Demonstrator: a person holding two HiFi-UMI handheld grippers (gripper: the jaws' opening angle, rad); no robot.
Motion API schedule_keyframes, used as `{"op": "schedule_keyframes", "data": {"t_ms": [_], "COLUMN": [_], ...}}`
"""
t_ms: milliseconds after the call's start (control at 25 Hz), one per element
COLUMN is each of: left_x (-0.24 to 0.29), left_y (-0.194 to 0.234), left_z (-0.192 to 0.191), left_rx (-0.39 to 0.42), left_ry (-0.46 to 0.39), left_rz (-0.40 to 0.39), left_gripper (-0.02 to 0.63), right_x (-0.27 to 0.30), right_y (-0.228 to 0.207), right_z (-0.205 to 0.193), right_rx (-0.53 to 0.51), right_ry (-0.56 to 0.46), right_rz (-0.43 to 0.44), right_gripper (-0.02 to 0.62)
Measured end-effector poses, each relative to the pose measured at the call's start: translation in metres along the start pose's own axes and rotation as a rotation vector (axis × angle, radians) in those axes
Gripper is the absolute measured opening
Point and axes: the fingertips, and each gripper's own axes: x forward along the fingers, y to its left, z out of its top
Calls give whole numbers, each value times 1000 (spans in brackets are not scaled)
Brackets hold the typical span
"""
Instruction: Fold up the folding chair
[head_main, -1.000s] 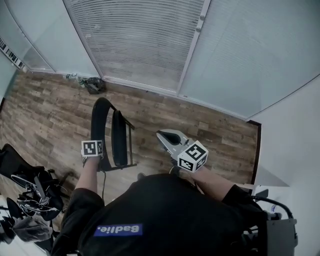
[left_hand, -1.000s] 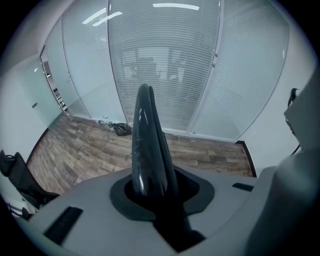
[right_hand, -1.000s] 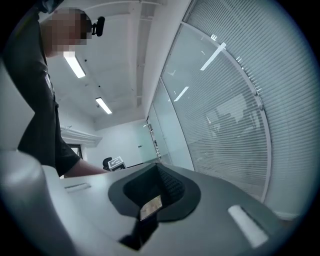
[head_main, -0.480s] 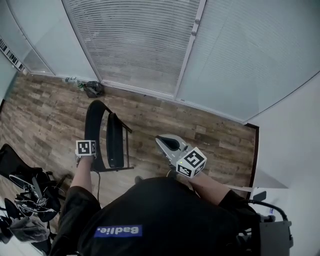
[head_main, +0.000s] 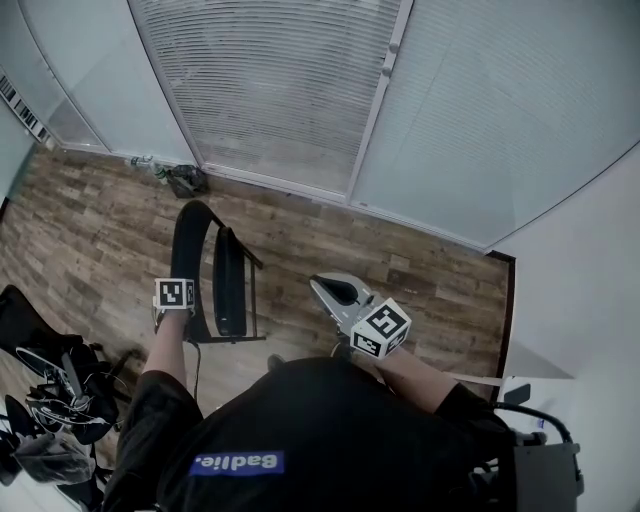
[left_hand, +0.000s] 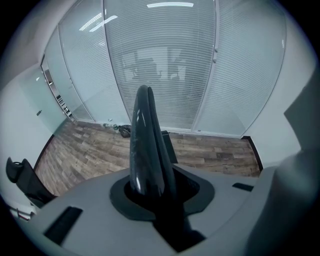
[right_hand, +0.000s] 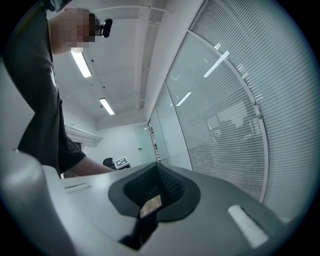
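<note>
The left arm reaches down at the person's left, and the left gripper tilts steeply downward, clamped on the curved black top bar of the folding chair. The chair stands on the wooden floor before the blind-covered glass wall, seat upright alongside its back frame. The right forearm bends forward, holding the right gripper level, jaws pressed together on nothing.

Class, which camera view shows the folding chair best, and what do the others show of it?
The head view: the whole folding chair is visible. The left gripper view shows only its black frame tube, clamped in the left hand-held gripper. The right gripper view shows none of it.
</note>
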Motion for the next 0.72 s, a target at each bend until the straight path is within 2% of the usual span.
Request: {"op": "schedule_keyframes", "data": {"t_ms": [720], "left_x": [1], "left_y": [2], "left_z": [1], "left_rx": [-2], "left_ry": [3], "left_rz": [0], "left_gripper": [89], "right_x": [2], "right_y": [-1], "right_z": [-5], "right_rx": [31], "right_ry": [5], "right_rz": [0], "right_gripper": [2]}}
